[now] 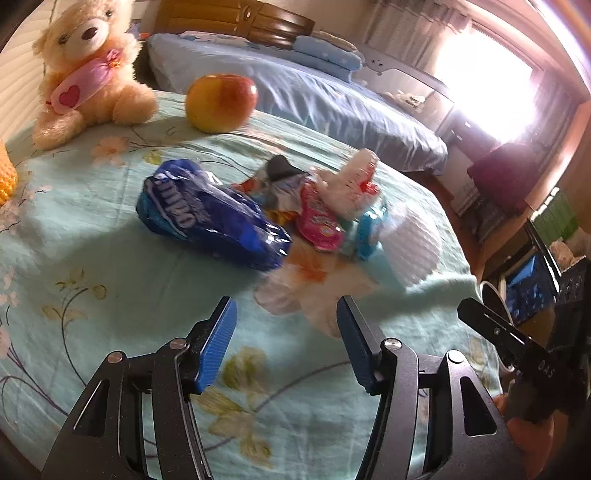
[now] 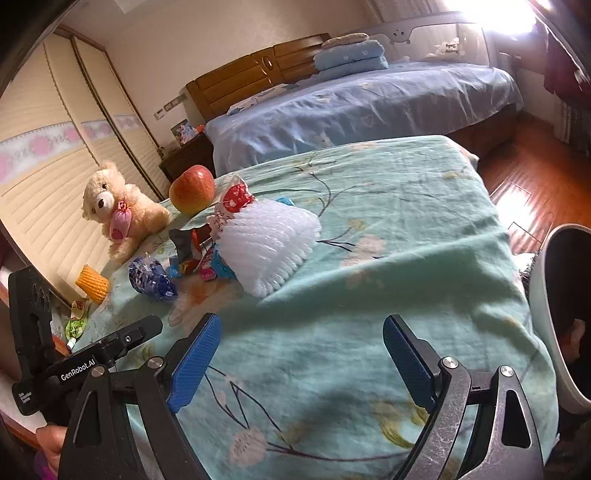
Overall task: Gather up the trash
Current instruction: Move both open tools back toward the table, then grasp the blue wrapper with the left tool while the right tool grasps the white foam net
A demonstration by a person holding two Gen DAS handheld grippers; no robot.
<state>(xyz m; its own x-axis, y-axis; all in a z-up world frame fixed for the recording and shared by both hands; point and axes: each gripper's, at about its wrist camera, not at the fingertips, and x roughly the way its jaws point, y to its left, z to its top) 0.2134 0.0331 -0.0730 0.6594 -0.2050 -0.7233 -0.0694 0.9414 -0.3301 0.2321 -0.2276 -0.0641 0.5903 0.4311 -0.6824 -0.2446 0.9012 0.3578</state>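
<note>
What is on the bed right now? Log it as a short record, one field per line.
surface: floral green bedsheet
trash pile: blue wrapper, pink wrapper, white foam net, other crumpled packets
not trash: apple, teddy bear
bin: white bin at the bed's right edge
left gripper: open, empty, short of the pile
right gripper: open, empty, over bare sheet

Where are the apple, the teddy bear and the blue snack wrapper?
apple (image 1: pixel 221 102), left wrist view, middle of its skin.
teddy bear (image 1: pixel 88 29), left wrist view, its muzzle.
blue snack wrapper (image 1: pixel 210 214), left wrist view, middle.
</note>
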